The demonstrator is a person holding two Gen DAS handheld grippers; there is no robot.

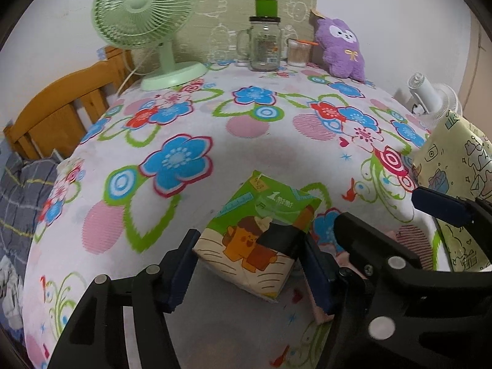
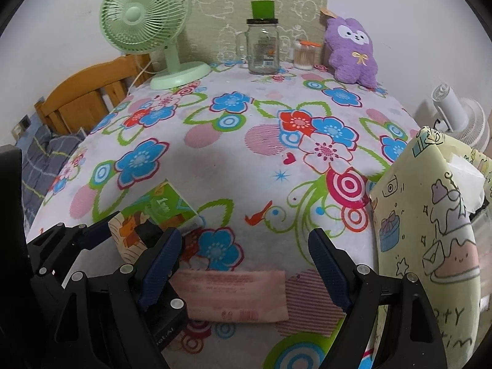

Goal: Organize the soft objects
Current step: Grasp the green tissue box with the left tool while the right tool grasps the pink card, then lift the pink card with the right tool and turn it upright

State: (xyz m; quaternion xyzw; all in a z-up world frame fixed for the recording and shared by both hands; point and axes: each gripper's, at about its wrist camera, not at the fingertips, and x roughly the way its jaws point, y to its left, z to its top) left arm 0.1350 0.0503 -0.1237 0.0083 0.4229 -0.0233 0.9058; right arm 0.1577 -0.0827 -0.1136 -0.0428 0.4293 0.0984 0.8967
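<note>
A green tissue pack (image 1: 258, 233) with a cartoon print lies on the flowered tablecloth (image 1: 246, 117). My left gripper (image 1: 249, 273) is open, its fingers on either side of the pack's near end. In the right wrist view the pack (image 2: 153, 218) and the left gripper (image 2: 101, 233) show at lower left. My right gripper (image 2: 246, 270) is open and empty above a flat pink tissue packet (image 2: 236, 295). A purple plush toy (image 1: 341, 49) sits at the table's far right, also in the right wrist view (image 2: 353, 52).
A pale yellow cartoon-print tissue box (image 2: 430, 246) stands at the right edge, also in the left wrist view (image 1: 455, 166). A green fan (image 1: 147, 21), a glass jar mug (image 1: 264, 46) and a cotton swab cup (image 1: 298, 52) stand at the back. A wooden chair (image 1: 61, 107) is at left.
</note>
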